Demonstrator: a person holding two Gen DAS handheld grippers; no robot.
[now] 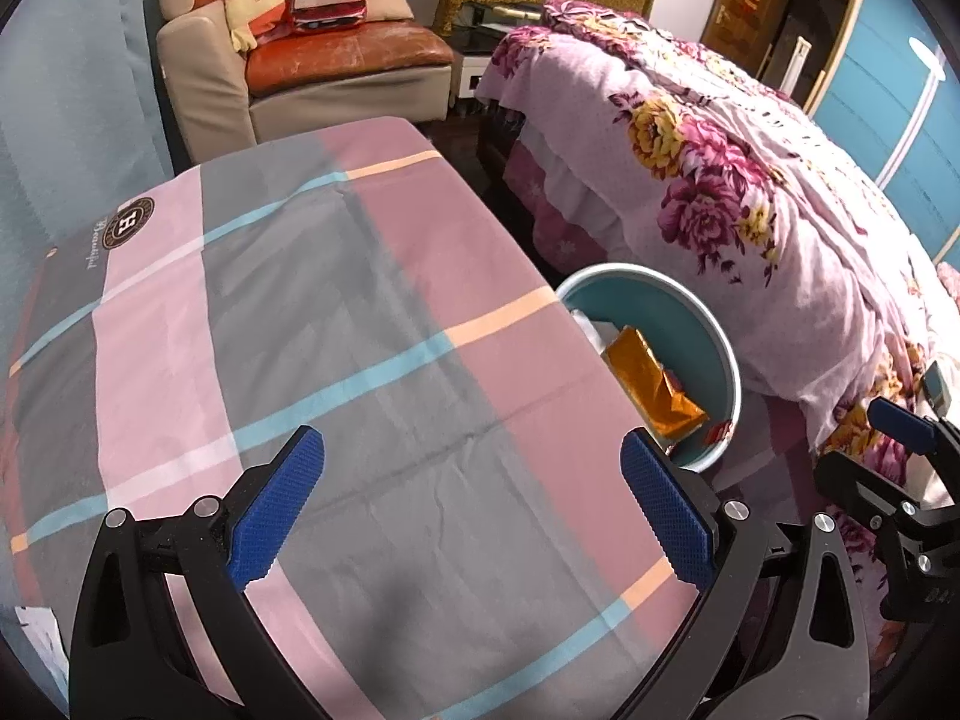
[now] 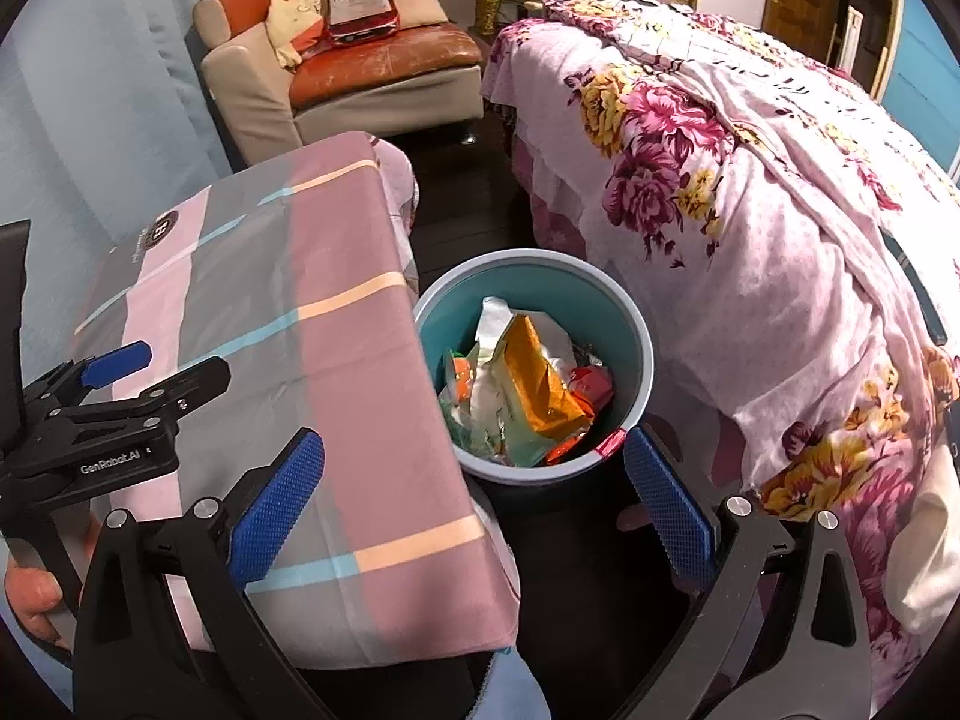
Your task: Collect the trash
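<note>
While trash (image 2: 528, 384) fills the bin (image 2: 630, 324) | ahead between right gripper (image 2: 474, 492) fingers, spread | left gripper (image 1: 474, 504) fingers spread, empty

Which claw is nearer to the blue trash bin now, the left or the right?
The right. The right claw hangs open just at the near rim of the trash bin, above the floor. The left claw is open over the checked tablecloth, with the bin off to its right.

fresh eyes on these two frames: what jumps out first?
The teal trash bin on the floor between table and bed, stuffed with wrappers, an orange packet on top. Next, the plaid tablecloth under the open left gripper, and the floral bedspread at right.
</note>
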